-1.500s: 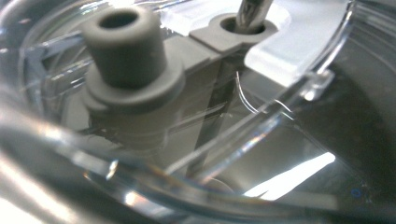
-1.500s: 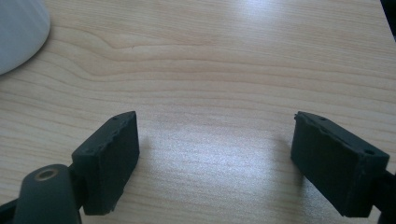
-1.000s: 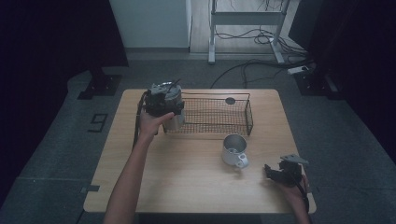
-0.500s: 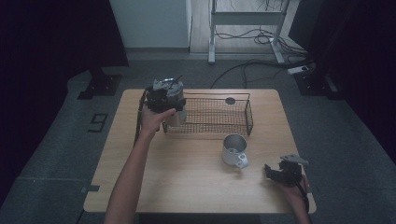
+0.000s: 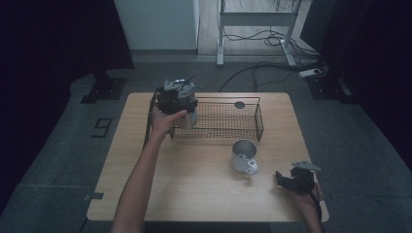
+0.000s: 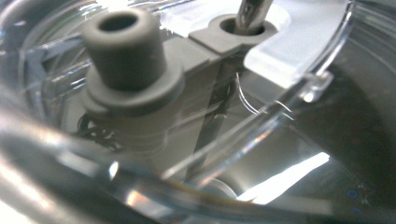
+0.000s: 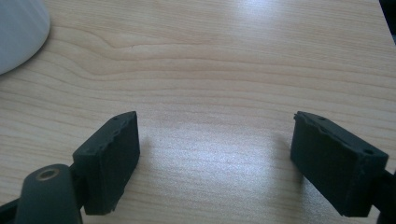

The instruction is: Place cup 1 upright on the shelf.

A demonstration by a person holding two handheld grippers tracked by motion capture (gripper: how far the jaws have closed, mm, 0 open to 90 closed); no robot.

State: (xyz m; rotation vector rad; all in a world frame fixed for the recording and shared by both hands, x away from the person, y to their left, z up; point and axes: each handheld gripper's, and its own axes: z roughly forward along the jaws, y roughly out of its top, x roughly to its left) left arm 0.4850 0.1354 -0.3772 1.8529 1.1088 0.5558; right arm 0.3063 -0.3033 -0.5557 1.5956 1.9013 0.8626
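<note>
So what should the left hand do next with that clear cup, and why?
Probably lower it: the left gripper holds the clear lidded cup at the left end of the wire basket, and it seems not yet set down inside.

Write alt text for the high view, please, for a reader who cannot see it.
A person's left gripper is on top of a lidded cup at the left end of a wire basket on a wooden table. A white mug is in front of the basket, and the right gripper rests near the table's front right corner.
</note>
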